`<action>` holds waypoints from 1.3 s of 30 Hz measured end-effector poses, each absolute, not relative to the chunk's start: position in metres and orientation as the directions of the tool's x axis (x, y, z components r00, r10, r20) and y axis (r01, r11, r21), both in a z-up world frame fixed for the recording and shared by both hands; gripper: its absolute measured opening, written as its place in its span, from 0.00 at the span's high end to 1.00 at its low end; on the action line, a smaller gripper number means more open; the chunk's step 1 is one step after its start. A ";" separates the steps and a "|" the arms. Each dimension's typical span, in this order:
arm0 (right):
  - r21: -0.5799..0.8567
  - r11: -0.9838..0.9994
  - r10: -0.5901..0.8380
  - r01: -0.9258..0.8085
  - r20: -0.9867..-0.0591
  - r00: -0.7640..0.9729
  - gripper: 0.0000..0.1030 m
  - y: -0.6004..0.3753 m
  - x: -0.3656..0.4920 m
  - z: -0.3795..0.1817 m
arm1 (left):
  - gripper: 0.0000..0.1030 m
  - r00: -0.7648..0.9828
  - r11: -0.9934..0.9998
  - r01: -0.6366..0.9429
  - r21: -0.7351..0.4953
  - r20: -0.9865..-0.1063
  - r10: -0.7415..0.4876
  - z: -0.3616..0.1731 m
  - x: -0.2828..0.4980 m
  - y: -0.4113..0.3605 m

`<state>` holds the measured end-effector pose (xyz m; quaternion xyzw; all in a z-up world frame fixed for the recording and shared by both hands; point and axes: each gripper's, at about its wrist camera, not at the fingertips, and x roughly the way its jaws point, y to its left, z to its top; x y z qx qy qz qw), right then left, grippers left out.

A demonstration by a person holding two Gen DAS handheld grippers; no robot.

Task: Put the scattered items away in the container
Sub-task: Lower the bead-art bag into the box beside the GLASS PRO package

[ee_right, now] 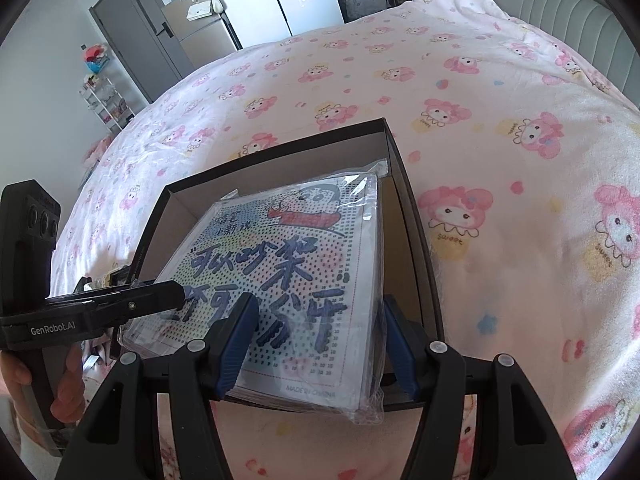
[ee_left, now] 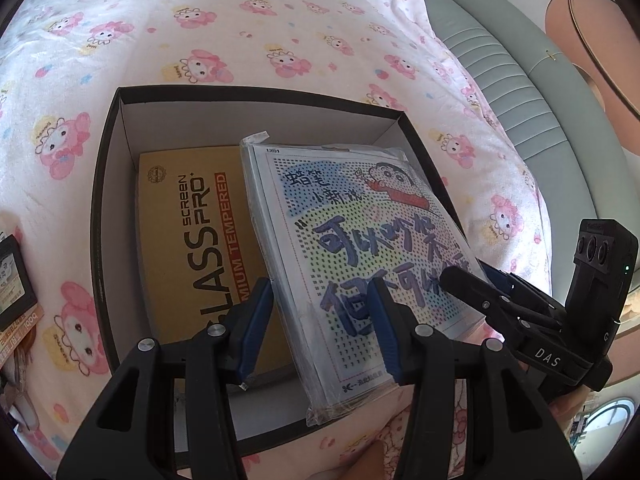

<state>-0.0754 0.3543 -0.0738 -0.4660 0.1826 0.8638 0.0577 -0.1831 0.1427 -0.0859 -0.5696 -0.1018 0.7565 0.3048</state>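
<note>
Resting on a pink cartoon-print blanket, the dark open box sits near the middle of both views; inside it, flat on the bottom at the left, lies a yellow screen-protector pack; a plastic-wrapped craft kit with a cartoon boy and bold handwritten characters slants over the box, its far end inside and its near end sticking out past the front wall; the left gripper grips the kit's near left edge, blue pads on either face; the right gripper clamps the kit's near right corner the same way, wrap bunched between its pads; a hand shows at the lower left of the right view, wrapped round the other tool's handle; a small dark packet lies on the blanket at the left edge, apart from the box.
</note>
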 end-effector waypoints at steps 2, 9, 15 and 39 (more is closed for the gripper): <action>0.264 -0.925 -0.077 -0.274 -0.836 -0.544 0.44 0.356 -0.078 -0.081 | 0.52 -0.157 -0.795 -0.337 -0.504 -0.802 0.576 -0.093 -0.185 0.143; 0.240 -0.928 -0.066 -0.285 -0.858 -0.510 0.44 0.357 -0.084 -0.096 | 0.52 -0.123 -0.794 -0.314 -0.520 -0.807 0.577 -0.112 -0.186 0.145; 0.182 -0.945 -0.025 -0.272 -0.870 -0.493 0.44 0.353 -0.090 -0.098 | 0.53 -0.115 -0.803 -0.298 -0.516 -0.816 0.567 -0.120 -0.184 0.143; 0.084 -0.973 0.031 -0.215 -0.875 -0.484 0.43 0.329 -0.101 -0.105 | 0.58 -0.174 -0.893 -0.206 -0.400 -0.883 0.435 -0.122 -0.180 0.134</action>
